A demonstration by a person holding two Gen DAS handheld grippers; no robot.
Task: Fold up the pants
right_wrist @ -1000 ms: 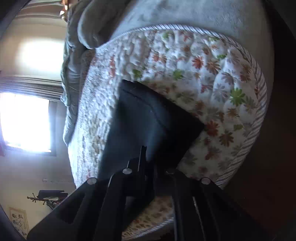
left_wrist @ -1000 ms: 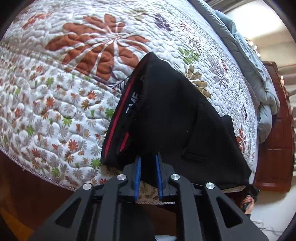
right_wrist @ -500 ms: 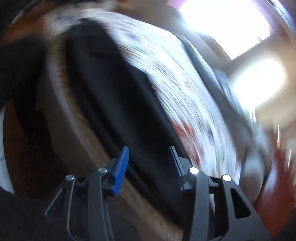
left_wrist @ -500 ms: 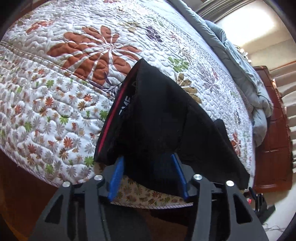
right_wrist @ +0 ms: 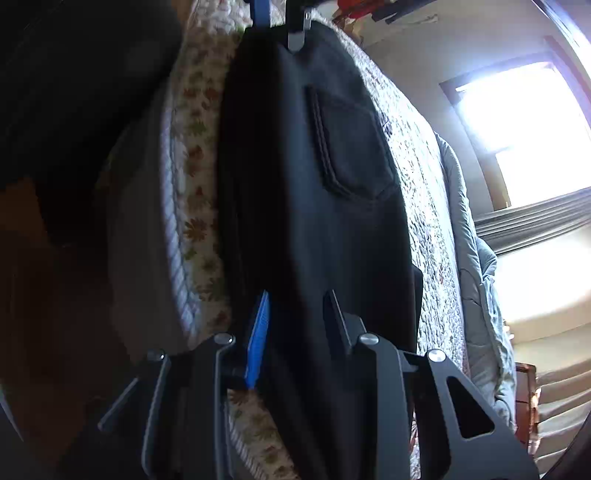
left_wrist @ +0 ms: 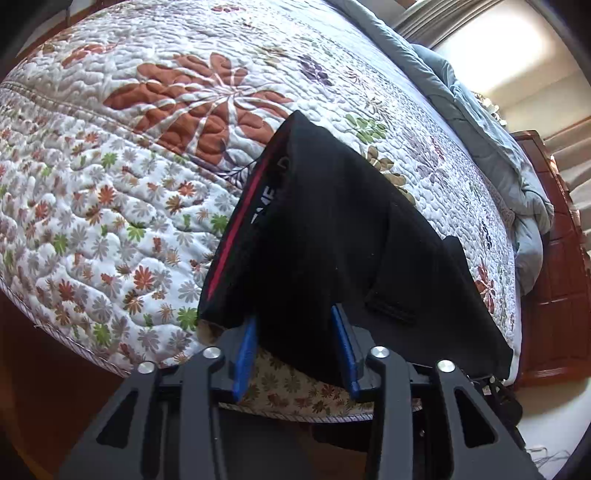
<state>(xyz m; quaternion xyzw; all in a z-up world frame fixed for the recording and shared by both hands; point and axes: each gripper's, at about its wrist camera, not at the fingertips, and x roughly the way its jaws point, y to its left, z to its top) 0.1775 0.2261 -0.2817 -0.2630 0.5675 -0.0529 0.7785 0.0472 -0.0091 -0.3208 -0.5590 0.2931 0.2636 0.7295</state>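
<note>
Black pants point(left_wrist: 332, 236) with a red-striped waistband lie folded near the edge of a floral quilt point(left_wrist: 110, 184). My left gripper point(left_wrist: 295, 325) is open, its blue pads on either side of the near edge of the pants. In the right wrist view the pants point(right_wrist: 325, 206) show a back pocket and run along the bed edge. My right gripper point(right_wrist: 295, 306) is open at the other end of the pants, the fabric between its fingers. The left gripper's tips also show in the right wrist view point(right_wrist: 280, 14) at the top.
The quilt point(right_wrist: 195, 177) covers a bed. A grey-blue blanket point(left_wrist: 517, 177) is bunched along the far side. A dark wooden headboard point(left_wrist: 554, 258) stands at the right. Bright windows point(right_wrist: 528, 122) light the room. The floor lies below the bed edge.
Both grippers opened and let go of the pants. The right gripper swung round to the other end of the pants. The pants now rest on the quilt.
</note>
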